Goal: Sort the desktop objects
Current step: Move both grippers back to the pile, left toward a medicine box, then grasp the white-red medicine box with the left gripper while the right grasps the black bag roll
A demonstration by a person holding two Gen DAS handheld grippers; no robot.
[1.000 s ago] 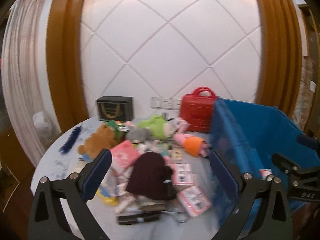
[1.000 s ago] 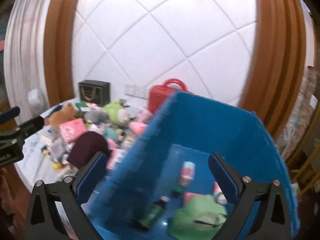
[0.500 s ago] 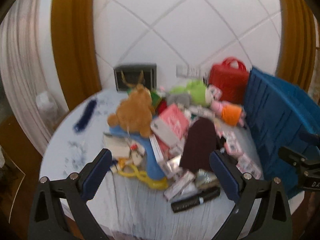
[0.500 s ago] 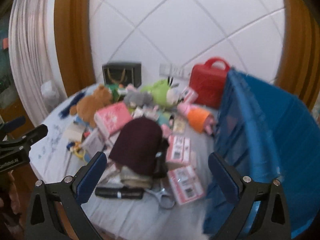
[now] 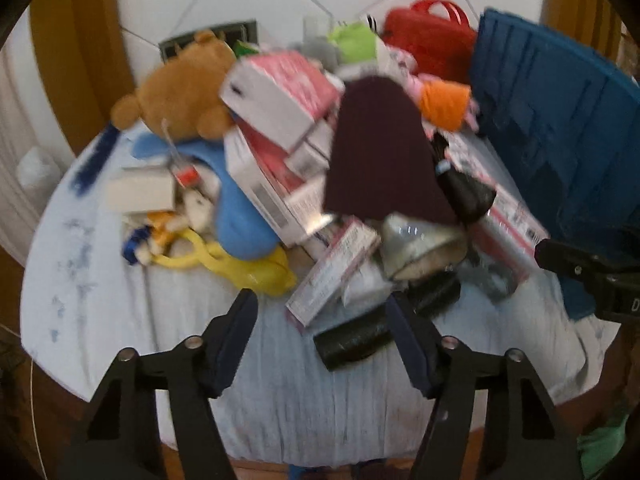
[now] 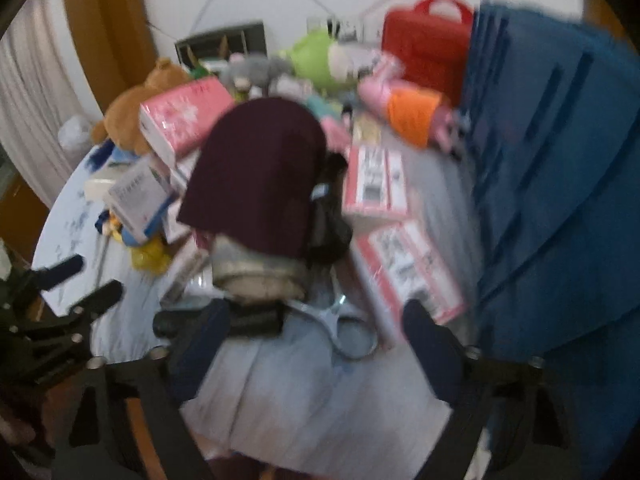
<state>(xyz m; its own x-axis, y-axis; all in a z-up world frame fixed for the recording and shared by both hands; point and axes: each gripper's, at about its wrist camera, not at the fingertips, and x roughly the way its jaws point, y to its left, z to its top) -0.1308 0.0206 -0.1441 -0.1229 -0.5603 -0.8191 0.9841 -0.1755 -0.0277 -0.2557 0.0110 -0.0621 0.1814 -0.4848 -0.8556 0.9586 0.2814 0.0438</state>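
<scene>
Left wrist view: compared with a second ago, both grippers have dropped from looking at the wall and bin to pointing steeply down at the clutter. Left gripper (image 5: 322, 326) jaws are closing, nothing between them yet; a black tube (image 5: 352, 342) lies just beyond the right pad. Right gripper (image 6: 316, 326) jaws also closing, empty, above metal scissors (image 6: 344, 320) near the table's (image 5: 120, 320) near edge. Judged: both hands are starting a pick-up, nothing sorted this pass.

Room: pile centre holds a maroon beanie (image 5: 376, 152), pink boxes (image 5: 280, 92) and a brown teddy bear (image 5: 180, 88) far left. Blue bin (image 6: 560, 180) walls off the right side. Bare cloth near and left gives approach space; the near edge sits close under the fingers.
</scene>
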